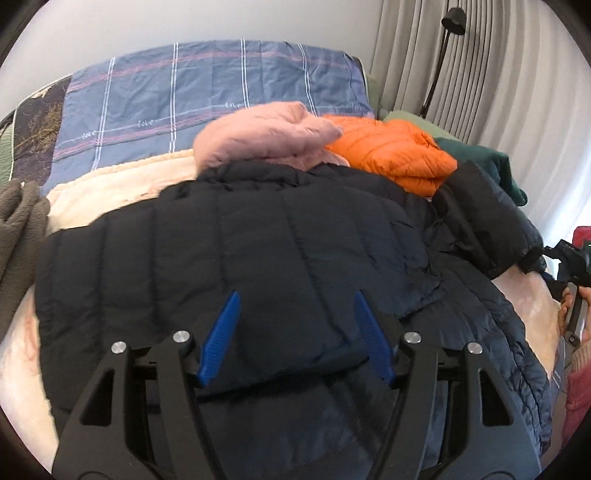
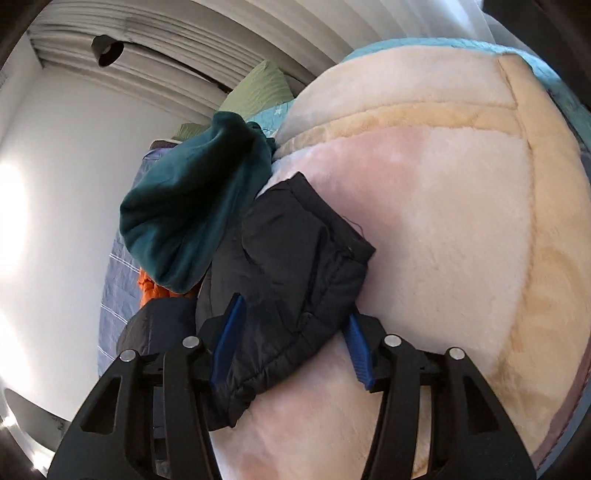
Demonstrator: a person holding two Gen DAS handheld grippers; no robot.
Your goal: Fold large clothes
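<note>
A large dark navy puffer jacket (image 1: pixel 258 243) lies spread on a cream fleece blanket (image 1: pixel 122 184) on the bed. My left gripper (image 1: pixel 297 306) is open, its blue fingers (image 1: pixel 221 336) straddling a folded part of the jacket's lower half. The jacket's right sleeve (image 1: pixel 476 218) stretches to the right. In the right wrist view that sleeve's cuff (image 2: pixel 295 258) lies on the blanket (image 2: pixel 443 221). My right gripper (image 2: pixel 295 314) is open, its jaws on either side of the sleeve. The right gripper also shows in the left wrist view (image 1: pixel 569 258), at the sleeve end.
A pink jacket (image 1: pixel 269 136), a folded orange puffer (image 1: pixel 395 151) and a dark green garment (image 1: pixel 491 162) lie behind the navy jacket. A blue plaid sheet (image 1: pixel 207 92) covers the bed's far end. A grey-brown fleece (image 1: pixel 18 218) lies at left. Curtains (image 1: pixel 480 74) and a black lamp (image 1: pixel 452 22) stand at right.
</note>
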